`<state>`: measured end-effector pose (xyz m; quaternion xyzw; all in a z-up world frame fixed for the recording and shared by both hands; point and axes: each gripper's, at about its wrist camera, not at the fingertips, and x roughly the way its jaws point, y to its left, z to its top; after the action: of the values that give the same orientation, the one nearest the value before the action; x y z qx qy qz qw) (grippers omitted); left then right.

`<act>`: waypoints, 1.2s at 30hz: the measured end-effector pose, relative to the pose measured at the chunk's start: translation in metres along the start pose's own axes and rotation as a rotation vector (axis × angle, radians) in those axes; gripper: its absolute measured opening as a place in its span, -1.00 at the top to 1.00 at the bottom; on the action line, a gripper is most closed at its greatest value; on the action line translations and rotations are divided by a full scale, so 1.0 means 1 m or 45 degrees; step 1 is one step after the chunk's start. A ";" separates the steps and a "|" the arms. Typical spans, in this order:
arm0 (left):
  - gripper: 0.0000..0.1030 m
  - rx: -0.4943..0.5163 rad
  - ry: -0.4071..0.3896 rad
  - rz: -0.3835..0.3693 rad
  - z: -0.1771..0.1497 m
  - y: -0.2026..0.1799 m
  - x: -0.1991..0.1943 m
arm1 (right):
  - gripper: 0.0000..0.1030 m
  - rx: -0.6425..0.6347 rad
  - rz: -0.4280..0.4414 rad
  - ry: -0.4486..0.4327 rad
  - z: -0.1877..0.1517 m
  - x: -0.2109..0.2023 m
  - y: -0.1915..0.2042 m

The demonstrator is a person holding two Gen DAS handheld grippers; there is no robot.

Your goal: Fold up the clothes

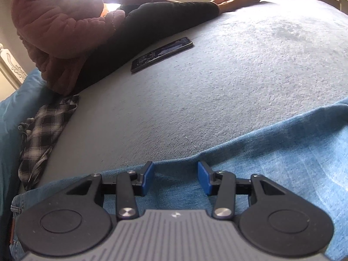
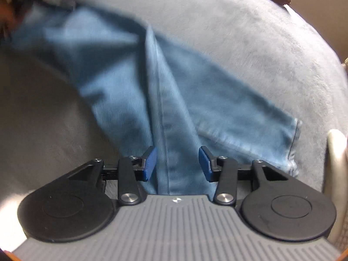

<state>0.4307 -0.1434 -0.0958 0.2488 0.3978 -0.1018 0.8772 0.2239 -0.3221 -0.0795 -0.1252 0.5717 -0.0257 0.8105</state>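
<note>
I have the jeans (image 2: 134, 69) spread on the bed (image 2: 250, 43), and what matters for my next move is how their long axis runs from my right hand-held gripper (image 2: 177, 163). In the right wrist view one leg lies straight under that gripper and runs away toward 11 o'clock, a raised seam heading up toward 12, while the other leg splays out to a hem at about 3 o'clock. Its blue pads stand apart with denim between them, not pinching it, though the view is blurred enough that I would not swear to a light touch. My left hand-held gripper (image 1: 176, 177) sits over a folded edge of the same jeans, which crosses from 8 to 2 o'clock just ahead of its tips; its pads are apart too, gripping nothing. I judge the right hand nearer the leg ends, so it should take the grip along that axis.
</note>
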 end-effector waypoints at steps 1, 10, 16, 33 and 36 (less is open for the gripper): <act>0.11 -0.008 -0.008 0.004 -0.002 0.000 -0.001 | 0.20 -0.010 -0.035 0.013 -0.006 0.006 0.005; 0.11 -0.114 -0.105 0.021 -0.018 0.003 -0.004 | 0.23 -0.219 -0.172 -0.078 -0.022 -0.005 0.037; 0.11 -0.111 -0.178 0.039 -0.027 -0.002 -0.006 | 0.34 -0.206 -0.261 -0.124 -0.032 -0.007 0.038; 0.11 -0.057 -0.254 0.116 -0.029 -0.015 0.002 | 0.90 -0.447 -0.283 -0.182 -0.053 -0.011 0.027; 0.11 -0.049 -0.267 0.131 -0.031 -0.018 0.002 | 0.98 -0.428 -0.284 -0.219 -0.049 -0.014 0.014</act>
<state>0.4058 -0.1431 -0.1212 0.2399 0.2924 -0.0745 0.9227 0.1717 -0.3147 -0.0857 -0.3229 0.4794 -0.0087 0.8160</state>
